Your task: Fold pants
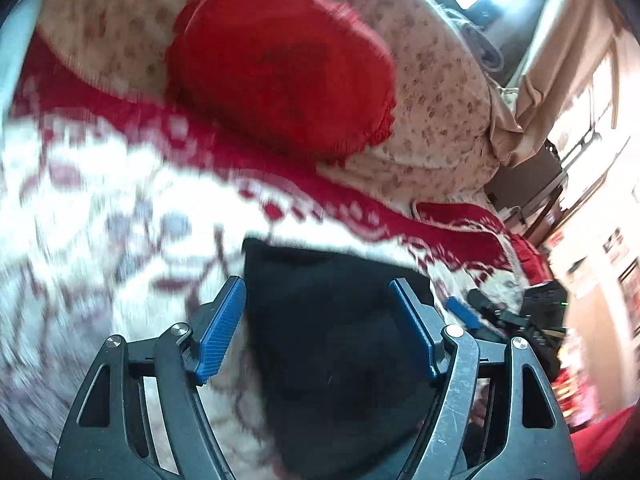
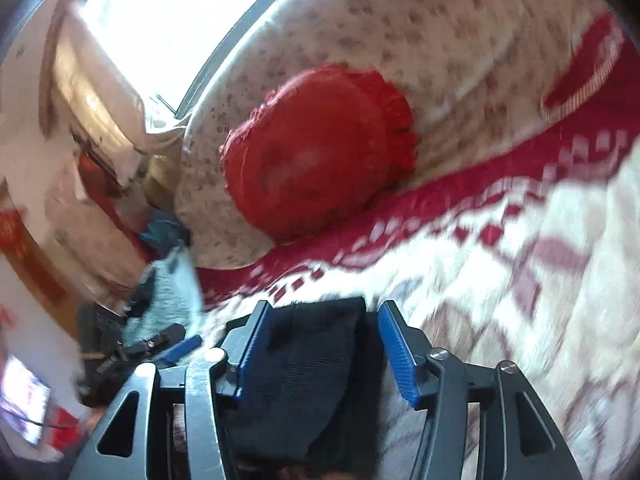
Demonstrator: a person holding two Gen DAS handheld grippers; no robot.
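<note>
While both hand-held grippers [image 1: 316, 308] [image 2: 320, 320] gape over black pants [image 1: 336, 340], red cushion [image 1: 280, 68] lies beyond, patterned blanket [image 1: 100, 220] beneath.

Pants [image 1: 320, 332]: lying on the blanket [image 1: 100, 208] at the near part of the bed, between the jaws of each gripper.
Left gripper [image 1: 316, 328]: over the pants, the right gripper [image 1: 464, 312] just to its right.
Blanket: spread over the bed, under the pants.
Round cushion [image 2: 320, 160]: behind the pants, resting against the big pillow [image 2: 440, 32].
Big pillow: at the far end of the bed, behind the cushion.
</note>
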